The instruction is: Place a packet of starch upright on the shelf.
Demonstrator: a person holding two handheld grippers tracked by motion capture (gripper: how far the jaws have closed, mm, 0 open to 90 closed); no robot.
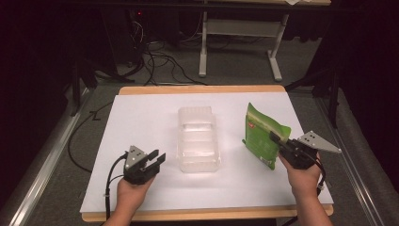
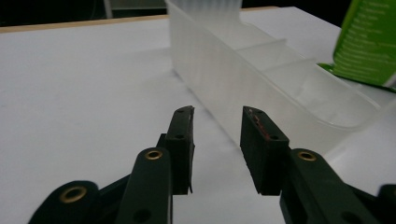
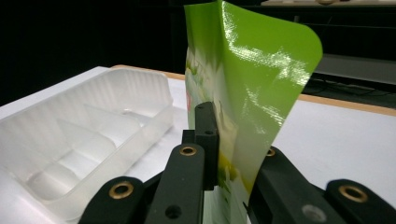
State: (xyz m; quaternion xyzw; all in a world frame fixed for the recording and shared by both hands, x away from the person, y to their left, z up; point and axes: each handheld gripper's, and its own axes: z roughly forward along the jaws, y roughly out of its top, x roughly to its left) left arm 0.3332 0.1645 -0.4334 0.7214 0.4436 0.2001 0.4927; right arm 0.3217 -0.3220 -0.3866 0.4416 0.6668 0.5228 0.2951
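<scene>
- Pouch (image 1: 262,135), green, upright on the counter (image 1: 141,127), right of the clear tray (image 1: 198,141), pinched in the right gripper (image 1: 276,139).
- Left gripper (image 1: 159,158) parted and empty, near the tray's left wall.

left gripper (image 1: 157,159): black jaws showing brass-ringed screw holes, black cable trailing | right gripper (image 1: 277,141): black, wearing grey three-cornered plate | forearms showing bare, sleeveless
</scene>
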